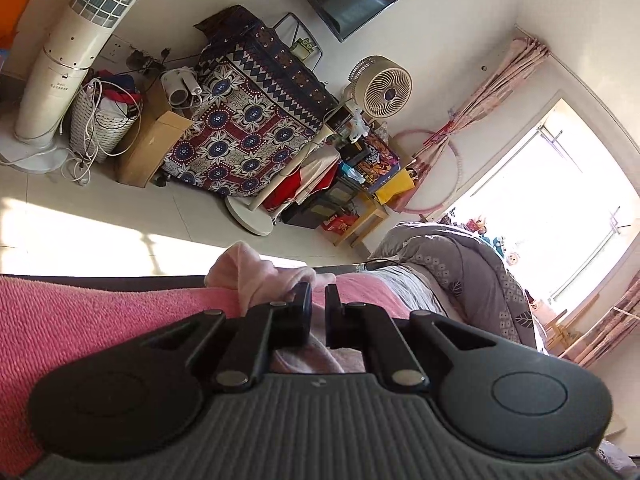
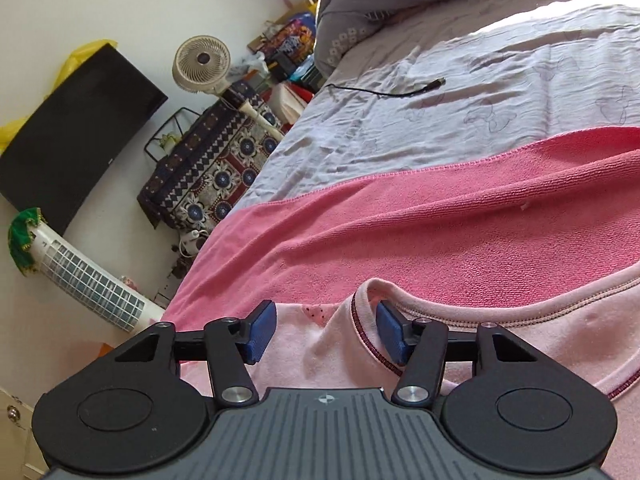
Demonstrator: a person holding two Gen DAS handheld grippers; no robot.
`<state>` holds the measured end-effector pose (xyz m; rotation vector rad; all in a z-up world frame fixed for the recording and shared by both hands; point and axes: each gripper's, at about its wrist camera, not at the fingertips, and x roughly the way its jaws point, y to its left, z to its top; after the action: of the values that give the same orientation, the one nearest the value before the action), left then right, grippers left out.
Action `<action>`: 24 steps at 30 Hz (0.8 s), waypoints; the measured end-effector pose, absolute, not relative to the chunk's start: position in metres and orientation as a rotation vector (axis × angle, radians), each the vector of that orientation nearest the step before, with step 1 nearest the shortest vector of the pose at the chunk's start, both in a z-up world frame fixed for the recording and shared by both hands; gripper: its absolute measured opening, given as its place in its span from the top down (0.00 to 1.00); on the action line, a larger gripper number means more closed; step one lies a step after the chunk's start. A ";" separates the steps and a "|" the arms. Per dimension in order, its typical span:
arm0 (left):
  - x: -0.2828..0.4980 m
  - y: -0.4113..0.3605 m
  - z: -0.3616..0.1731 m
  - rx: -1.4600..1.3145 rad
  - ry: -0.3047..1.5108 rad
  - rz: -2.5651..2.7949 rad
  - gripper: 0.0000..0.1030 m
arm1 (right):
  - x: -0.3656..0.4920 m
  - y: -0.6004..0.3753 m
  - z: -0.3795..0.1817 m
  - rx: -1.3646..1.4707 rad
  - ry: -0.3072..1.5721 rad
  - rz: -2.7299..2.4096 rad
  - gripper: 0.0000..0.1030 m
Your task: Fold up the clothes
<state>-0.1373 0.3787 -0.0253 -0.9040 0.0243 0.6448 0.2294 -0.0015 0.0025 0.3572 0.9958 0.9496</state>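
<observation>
While your left gripper [image 1: 318, 312] pinches the pale pink garment [image 2: 320, 344] taut, your right gripper [image 2: 326, 332] stands half-open, straddling its hem, unclamped.

Bright daylight floods through the overexposed window [image 1: 552, 200]; fisheye bending warps sharp edges.

Plenty of room ahead of my right gripper [image 2: 326, 330]: the pink towel [image 2: 440, 224] and the grey sheet [image 2: 460, 120] beyond it lie flat and bare, apart from a thin black cable [image 2: 384, 92] on the sheet. The bunched quilt [image 2: 360, 4] blocks the far end. Off the bed edge it's cluttered: patterned-cloth table [image 1: 248, 128], standing fan [image 1: 386, 88], tower fan [image 1: 72, 64], basket [image 1: 104, 124].
</observation>
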 end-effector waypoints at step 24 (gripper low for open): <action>-0.147 0.380 -0.028 -0.932 -0.080 0.561 0.96 | 0.251 0.015 -0.021 0.375 0.860 0.756 0.87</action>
<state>-0.1475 0.3798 -0.0276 -0.9321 -0.0797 0.5612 0.2514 0.0146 -0.0214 0.3755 0.8597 0.7559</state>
